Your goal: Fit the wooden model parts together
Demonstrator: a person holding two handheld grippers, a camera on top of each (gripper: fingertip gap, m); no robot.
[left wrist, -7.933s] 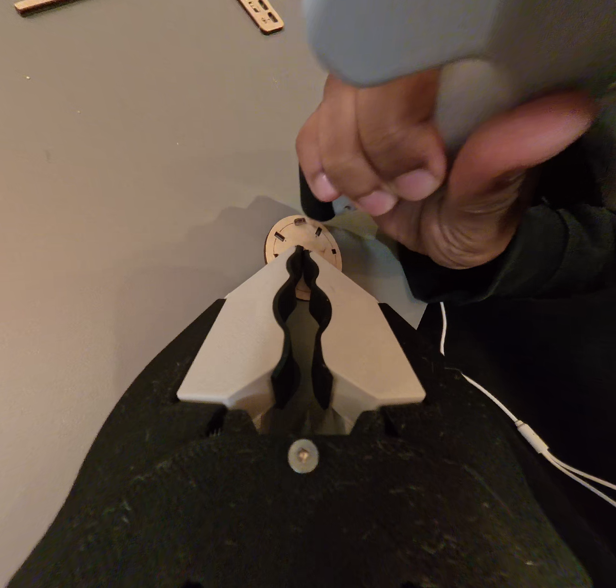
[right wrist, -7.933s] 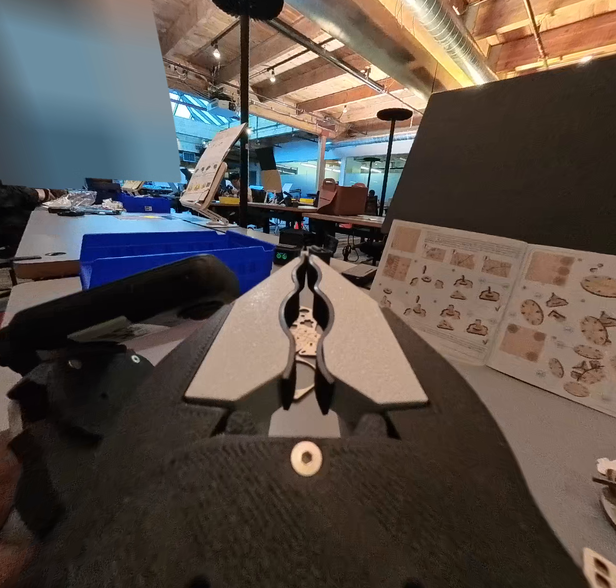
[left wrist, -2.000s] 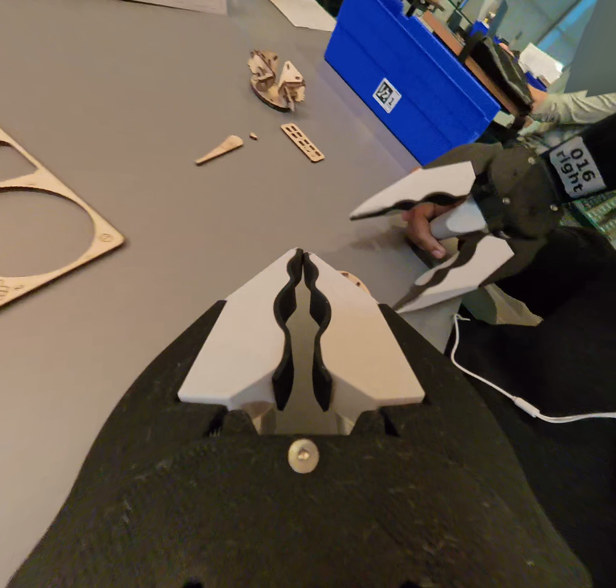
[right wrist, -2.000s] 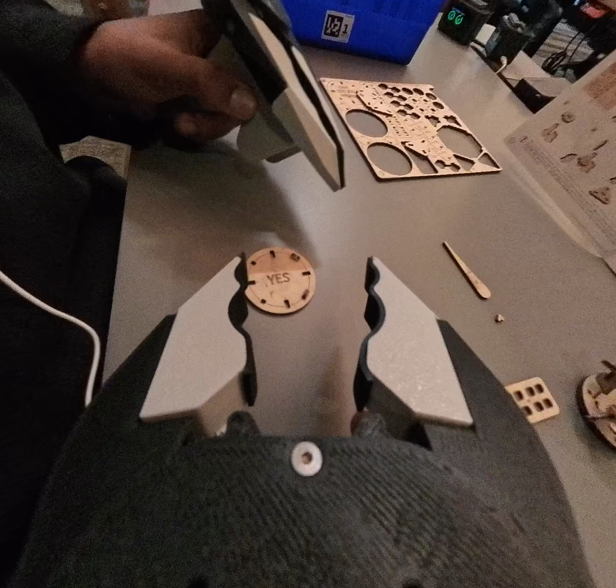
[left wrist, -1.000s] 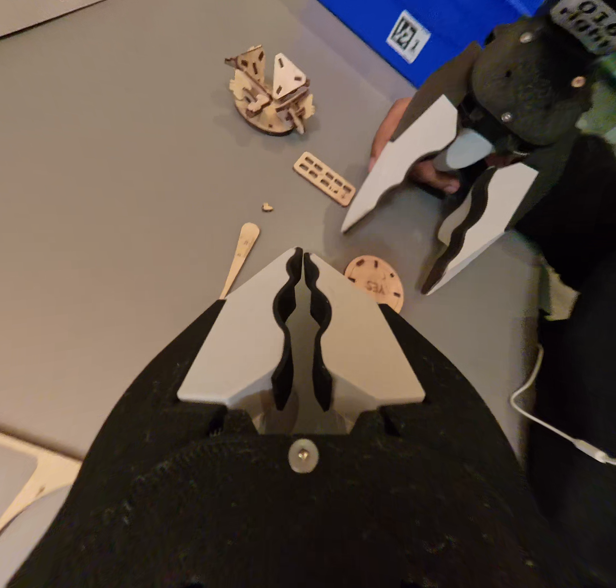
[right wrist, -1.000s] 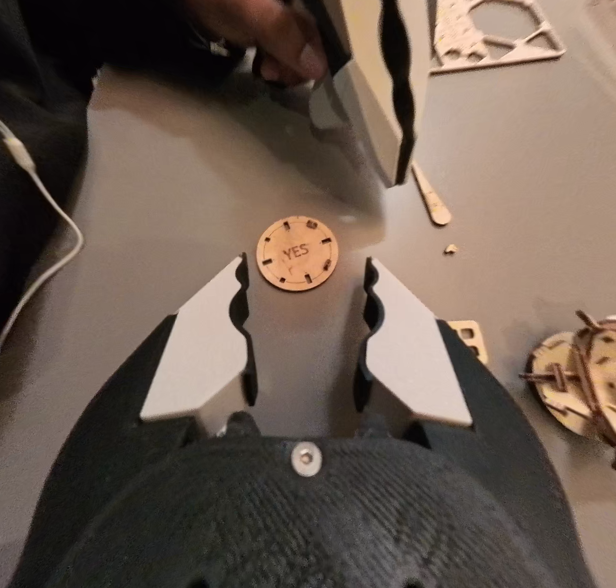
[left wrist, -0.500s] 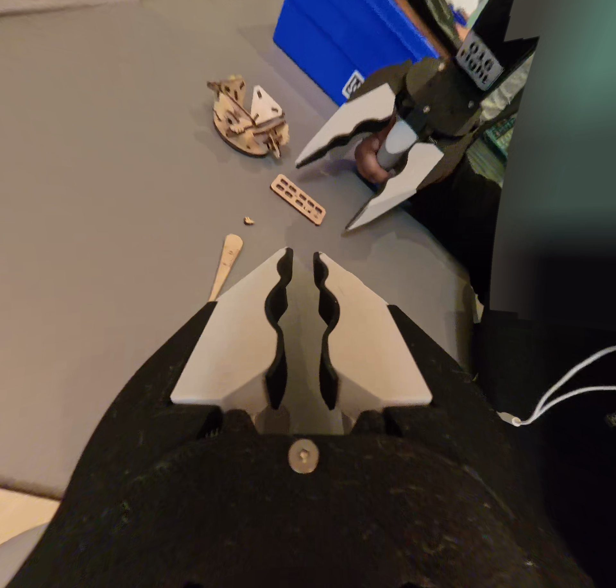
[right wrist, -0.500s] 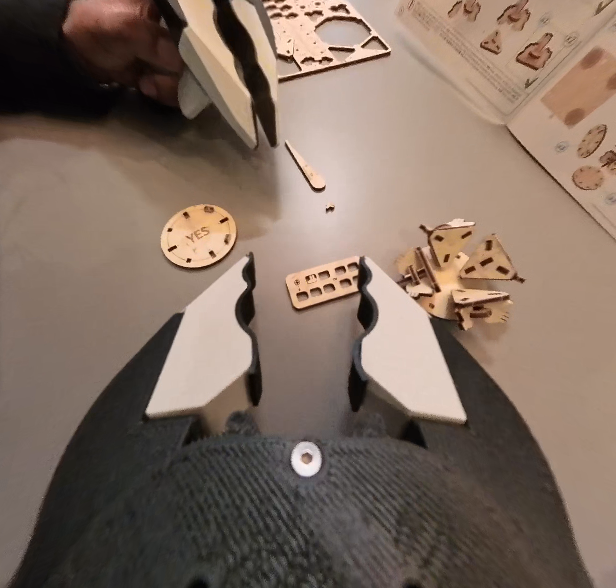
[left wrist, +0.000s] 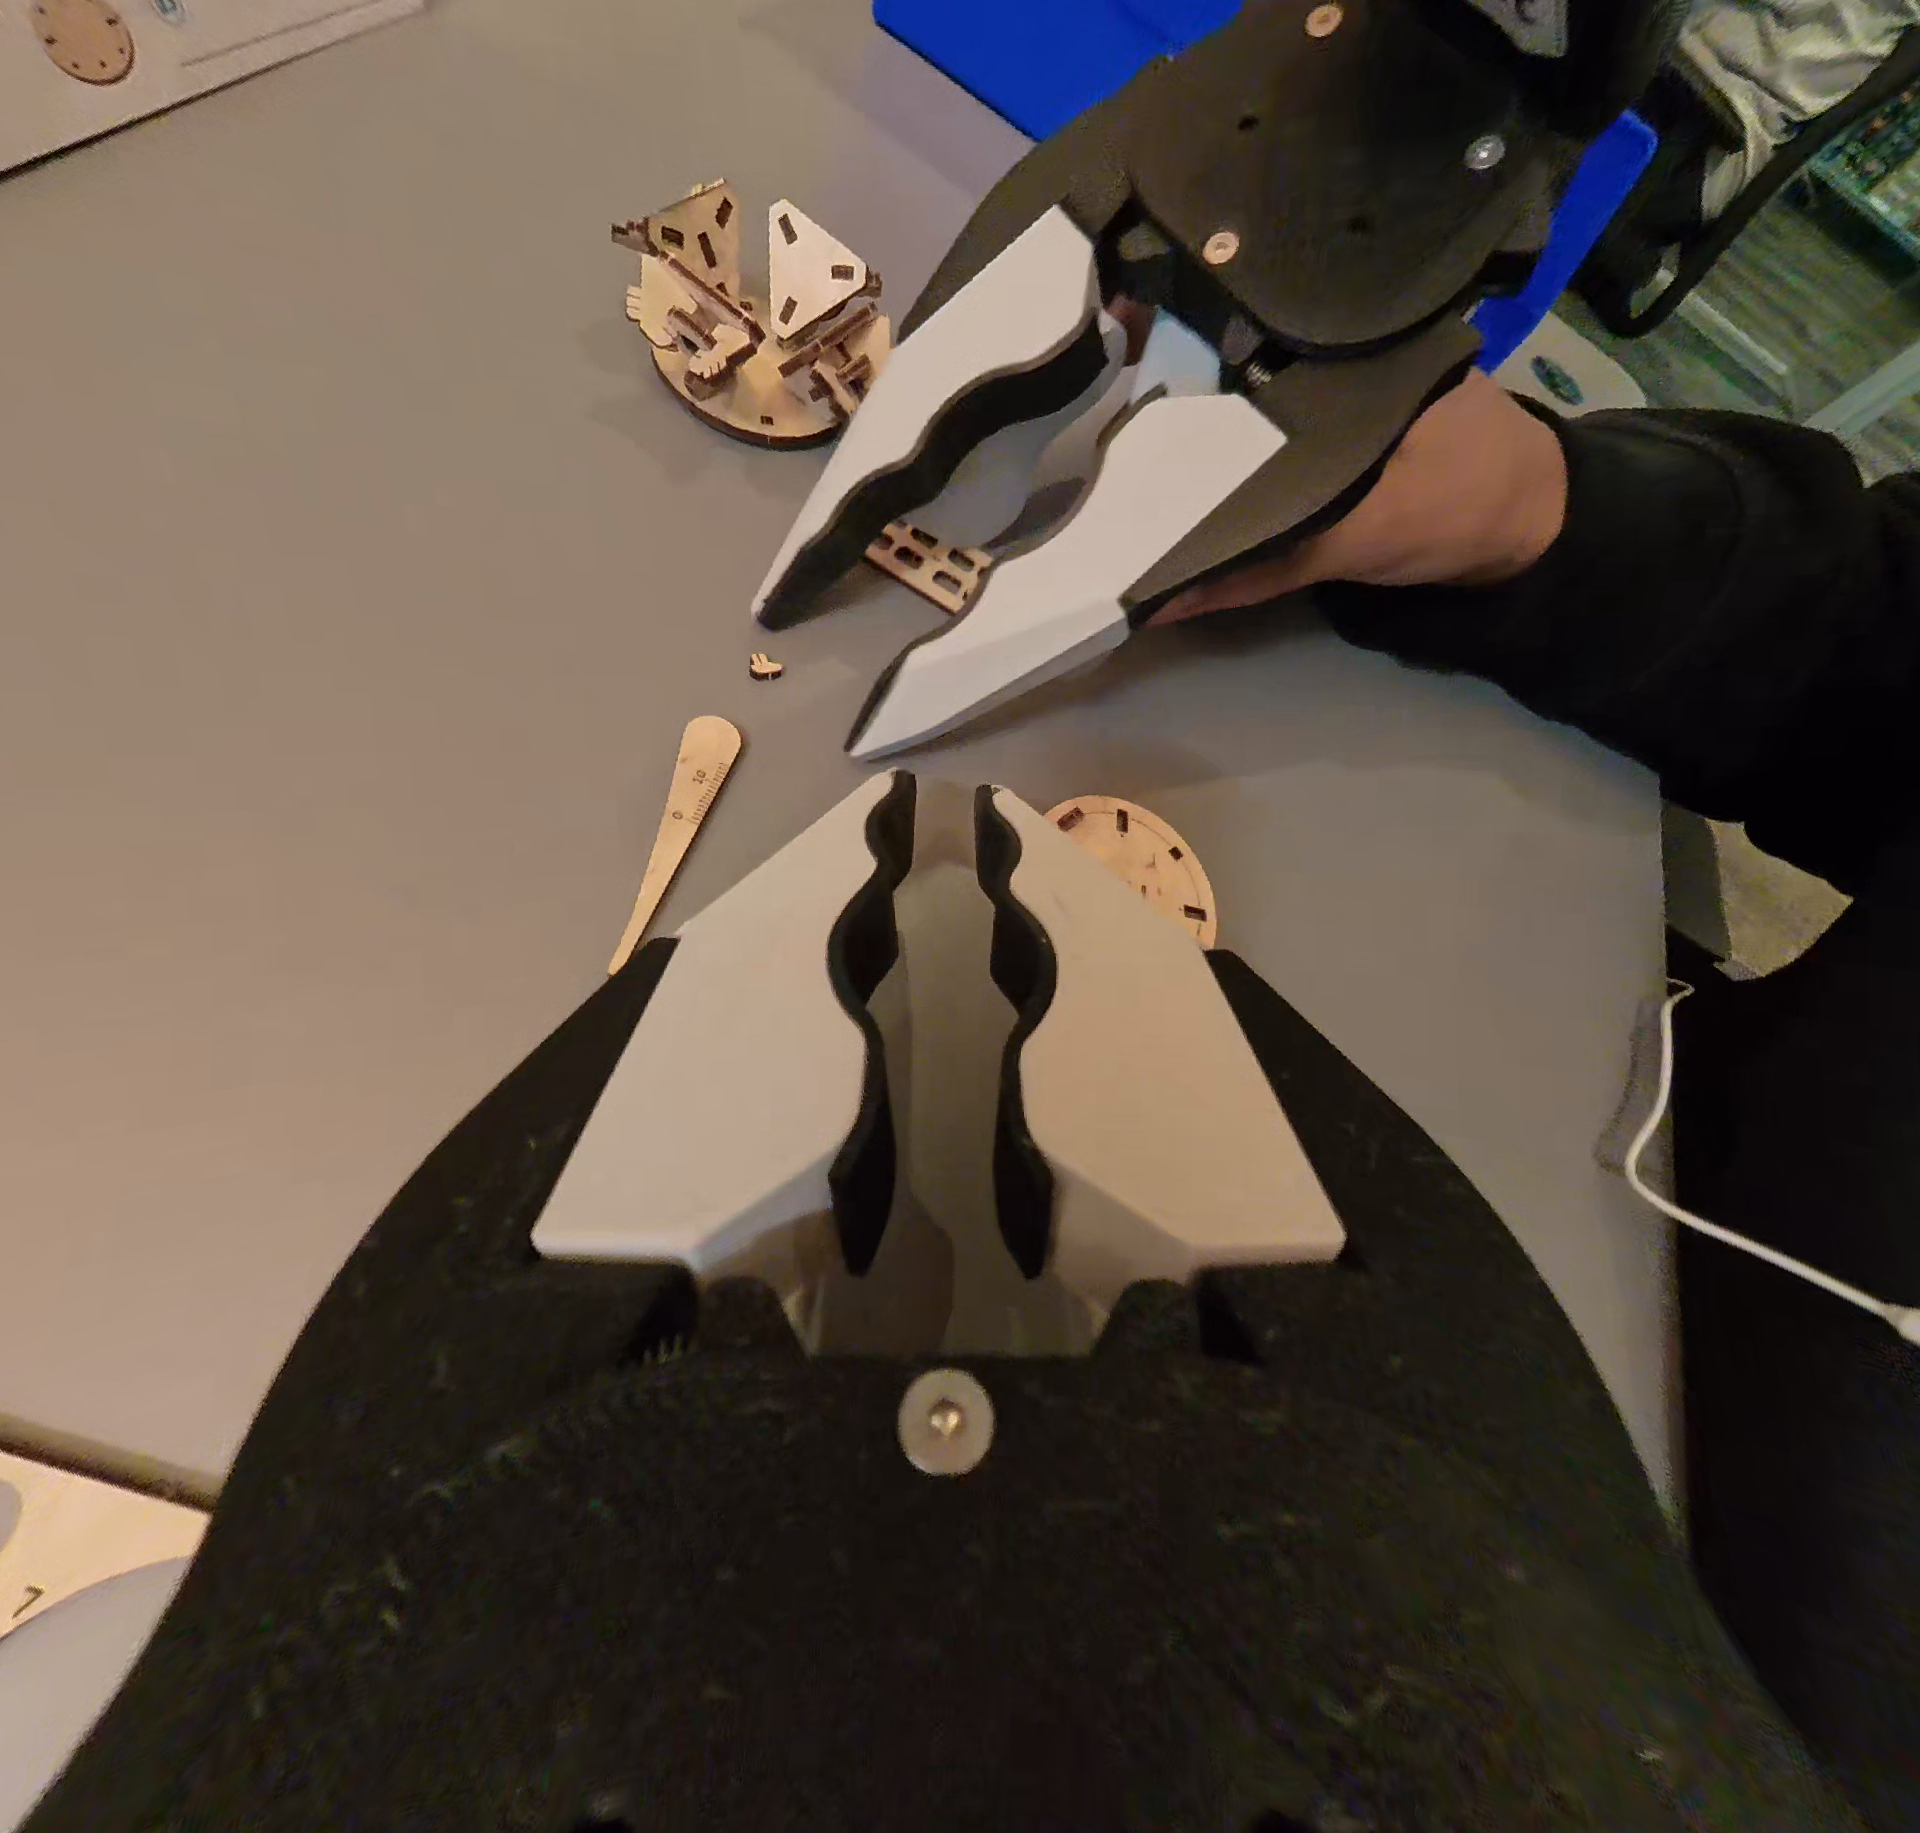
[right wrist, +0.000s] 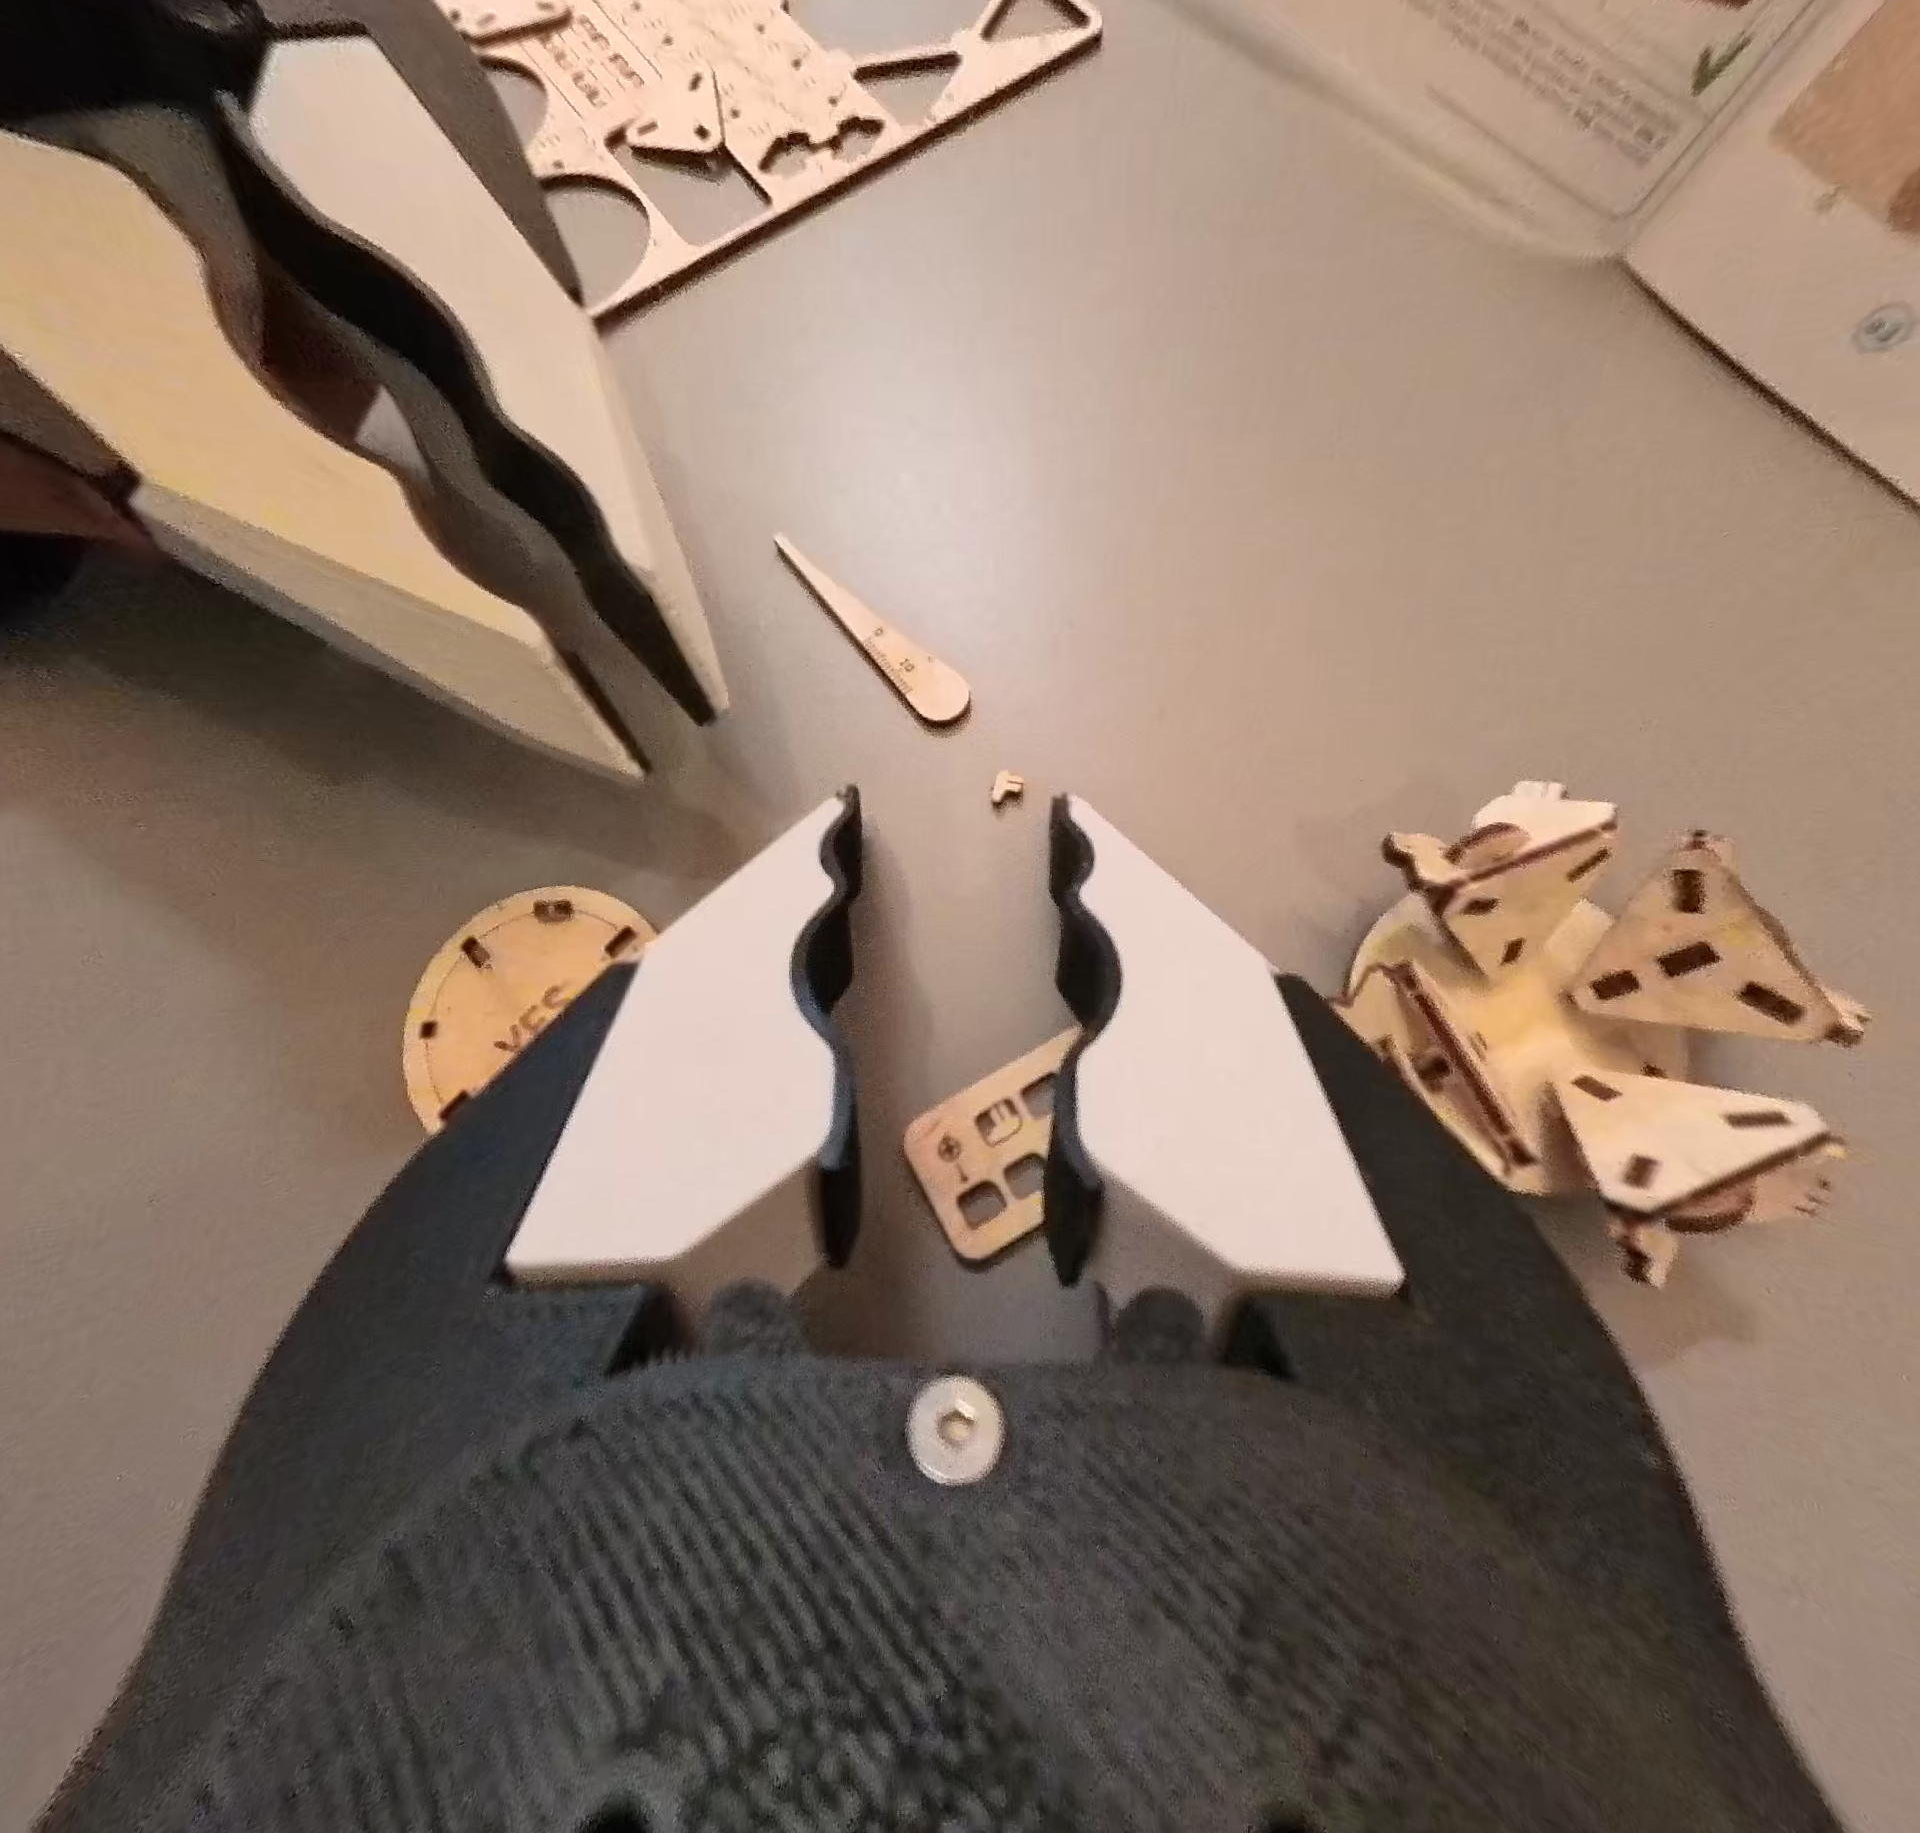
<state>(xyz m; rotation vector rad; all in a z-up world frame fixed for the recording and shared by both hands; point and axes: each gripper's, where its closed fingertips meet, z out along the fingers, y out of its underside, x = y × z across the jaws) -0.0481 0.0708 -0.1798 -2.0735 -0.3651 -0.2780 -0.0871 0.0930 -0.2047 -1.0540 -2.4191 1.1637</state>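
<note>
My left gripper (left wrist: pixel 940 791) hovers over the grey table (left wrist: pixel 312 536) with its jaws a little apart and nothing between them. A round wooden disc (left wrist: pixel 1143 864) lies just right of its tip and a wooden pointer stick (left wrist: pixel 681 838) just left. My right gripper (right wrist: pixel 954 812) is open low over the table. A small slotted wooden plate (right wrist: pixel 987 1160) lies flat between its fingers near the right pad, and neither pad presses on it. The right gripper also shows in the left wrist view (left wrist: pixel 821 682), straddling that plate (left wrist: pixel 925 562). The left gripper shows at the upper left of the right wrist view (right wrist: pixel 670 739).
A part-built wooden model (right wrist: pixel 1590 1035) stands right of my right gripper. A tiny wooden chip (right wrist: pixel 1006 789) lies at its tip. A cut-out wooden sheet (right wrist: pixel 748 90) and an instruction booklet (right wrist: pixel 1558 69) lie farther off. A blue bin (left wrist: pixel 1039 7) stands at the table's far side. The wooden pointer stick (left wrist: pixel 681 838) is about 4 centimeters from my right fingertips. Look for it in the right wrist view (right wrist: pixel 855 632) too.
My left gripper's jaws parted a little from shut. My right gripper moved from the disc over to the slotted plate, and its jaws narrowed.
</note>
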